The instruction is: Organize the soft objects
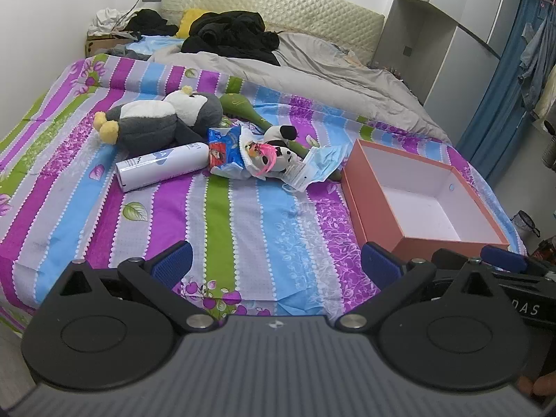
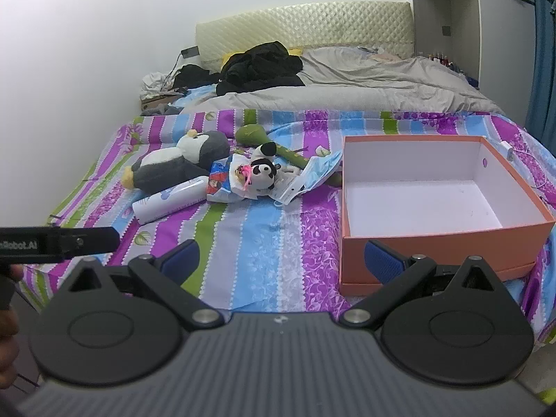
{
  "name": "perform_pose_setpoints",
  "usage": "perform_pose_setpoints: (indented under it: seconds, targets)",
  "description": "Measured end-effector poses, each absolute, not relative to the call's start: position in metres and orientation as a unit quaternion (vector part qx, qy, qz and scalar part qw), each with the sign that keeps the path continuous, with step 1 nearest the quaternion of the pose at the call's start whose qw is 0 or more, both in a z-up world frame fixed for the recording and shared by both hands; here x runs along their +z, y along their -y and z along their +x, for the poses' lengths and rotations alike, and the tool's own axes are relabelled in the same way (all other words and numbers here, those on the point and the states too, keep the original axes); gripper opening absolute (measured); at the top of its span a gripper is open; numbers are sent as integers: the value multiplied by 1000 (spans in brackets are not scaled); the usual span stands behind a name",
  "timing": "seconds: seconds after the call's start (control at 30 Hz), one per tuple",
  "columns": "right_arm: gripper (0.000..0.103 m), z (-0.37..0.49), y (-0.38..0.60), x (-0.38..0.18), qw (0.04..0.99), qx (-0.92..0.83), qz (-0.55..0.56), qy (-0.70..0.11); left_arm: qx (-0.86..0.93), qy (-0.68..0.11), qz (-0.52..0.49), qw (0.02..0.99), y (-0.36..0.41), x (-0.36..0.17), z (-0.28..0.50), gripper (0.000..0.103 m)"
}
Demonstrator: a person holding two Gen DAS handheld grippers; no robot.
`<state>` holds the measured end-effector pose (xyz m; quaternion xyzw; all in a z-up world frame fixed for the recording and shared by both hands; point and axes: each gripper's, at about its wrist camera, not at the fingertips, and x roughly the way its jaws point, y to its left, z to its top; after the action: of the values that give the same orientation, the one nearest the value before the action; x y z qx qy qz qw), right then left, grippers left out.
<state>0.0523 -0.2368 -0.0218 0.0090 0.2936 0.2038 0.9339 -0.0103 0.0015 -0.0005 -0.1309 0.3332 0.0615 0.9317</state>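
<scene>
Hovering with jaws spread wide and nothing between them, the left gripper [image 1: 274, 264] and right gripper [image 2: 279, 260] both tilt down over the striped bedsheet [image 1: 243, 215]. Ahead and left of them lies the penguin plush [image 1: 156, 118], grey, white and squashy, beside a small panda [image 2: 264, 173]. Best reach for the penguin's fat belly, then carry it right to the empty orange box [image 2: 434, 246].

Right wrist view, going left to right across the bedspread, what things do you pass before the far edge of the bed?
Grey and white penguin plush → white bottle → small panda plush → blue face mask → open orange box, nothing inside it.
</scene>
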Motion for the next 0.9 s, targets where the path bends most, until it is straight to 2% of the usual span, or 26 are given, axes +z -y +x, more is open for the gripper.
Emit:
perform_pose_setpoints:
  seconds: [0.9]
  targets:
    - [103,70,247,-45,932,192,17,-307,58,-348,-116,929,-2,-28,26,103]
